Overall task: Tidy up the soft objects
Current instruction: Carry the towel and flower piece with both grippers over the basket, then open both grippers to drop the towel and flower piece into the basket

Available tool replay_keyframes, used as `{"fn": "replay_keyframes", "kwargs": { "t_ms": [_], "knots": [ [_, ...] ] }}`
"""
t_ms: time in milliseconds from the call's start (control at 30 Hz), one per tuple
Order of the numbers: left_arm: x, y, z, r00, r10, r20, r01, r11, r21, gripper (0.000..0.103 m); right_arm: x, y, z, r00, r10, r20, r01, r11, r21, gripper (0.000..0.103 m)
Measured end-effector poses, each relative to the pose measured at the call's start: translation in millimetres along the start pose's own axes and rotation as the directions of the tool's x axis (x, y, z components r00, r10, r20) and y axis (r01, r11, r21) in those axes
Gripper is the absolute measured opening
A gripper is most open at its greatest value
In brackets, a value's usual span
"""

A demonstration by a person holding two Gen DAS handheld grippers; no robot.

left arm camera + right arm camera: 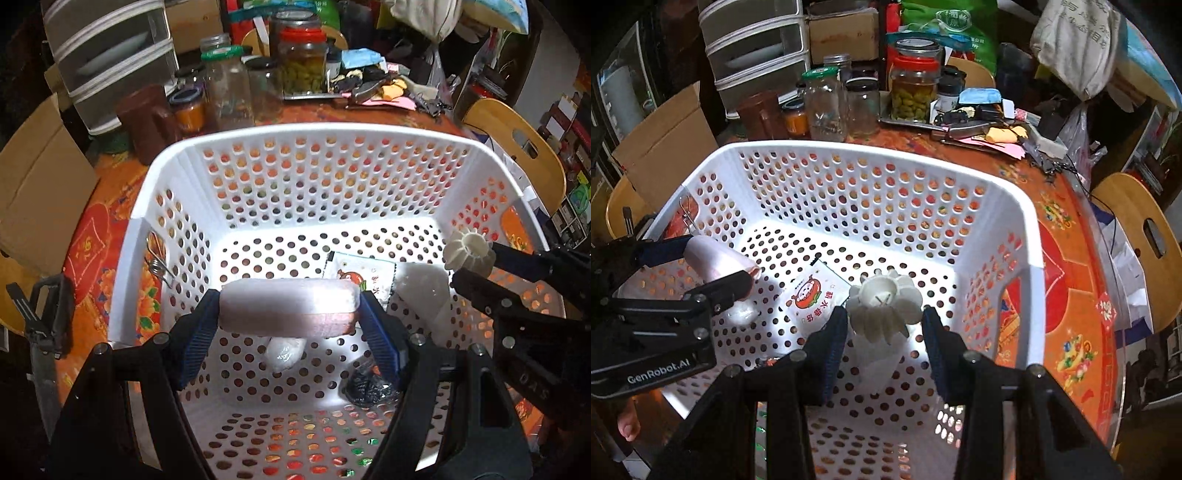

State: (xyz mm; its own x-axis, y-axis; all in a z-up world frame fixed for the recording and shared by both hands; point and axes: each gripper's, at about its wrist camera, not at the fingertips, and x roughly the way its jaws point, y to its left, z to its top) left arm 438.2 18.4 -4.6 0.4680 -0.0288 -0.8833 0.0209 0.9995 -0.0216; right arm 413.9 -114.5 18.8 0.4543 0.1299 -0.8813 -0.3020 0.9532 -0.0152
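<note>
My left gripper (290, 310) is shut on a pink foam block (290, 306) and holds it over the inside of the white perforated basket (332, 133); it also shows in the right wrist view (716, 258). My right gripper (884, 325) holds a white ribbed soft object (884, 302) between its pads, above the basket floor; the object shows in the left wrist view (469, 253). On the basket floor lie a printed packet (812, 295), a white foam piece (424, 288), a small clear-wrapped white item (284, 352) and a dark crumpled item (369, 391).
The basket stands on a round table with a red-orange cloth (1071, 295). Glass jars (912, 88), a brown mug (761, 114) and clutter crowd the far side. A metal clip (159, 266) hangs on the basket's left wall. A wooden chair (1145, 229) stands at right, a cardboard box (33, 184) at left.
</note>
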Motion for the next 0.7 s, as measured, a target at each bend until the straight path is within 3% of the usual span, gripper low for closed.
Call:
{"fn": "replay_keyframes", "kwargs": {
  "t_ms": [267,333,400,533,700],
  "knots": [
    [-2.6,1.5,-2.8,1.0,-0.019,0.003,0.019,1.0,-0.01,0.074,3.5,3.9,0.2,1.0,-0.003,0.003,0.003,1.0,-0.023,0.042],
    [-4.8,2.6,-3.4,0.999,-0.034,0.009,0.034,0.999,-0.017,0.074,-0.8,3.9,-0.7,1.0,0.005,0.016,-0.005,1.0,-0.026,0.051],
    [-7.8,4.0,-3.6,0.999,-0.046,0.016,0.046,0.999,-0.025,0.079,-5.1,3.3,-0.9,1.0,0.013,0.026,-0.012,1.0,-0.023,0.067],
    [-16.6,3.0,-3.9,0.998,-0.051,0.045,0.053,0.998,-0.025,0.082,-16.0,3.8,-2.7,0.999,0.027,0.047,-0.026,0.999,-0.021,0.07],
    [-33.7,0.3,-6.2,0.995,-0.051,0.085,0.052,0.999,-0.01,0.089,-34.4,-2.9,-6.5,0.996,0.029,0.084,-0.028,1.0,-0.011,0.088]
  ]
}}
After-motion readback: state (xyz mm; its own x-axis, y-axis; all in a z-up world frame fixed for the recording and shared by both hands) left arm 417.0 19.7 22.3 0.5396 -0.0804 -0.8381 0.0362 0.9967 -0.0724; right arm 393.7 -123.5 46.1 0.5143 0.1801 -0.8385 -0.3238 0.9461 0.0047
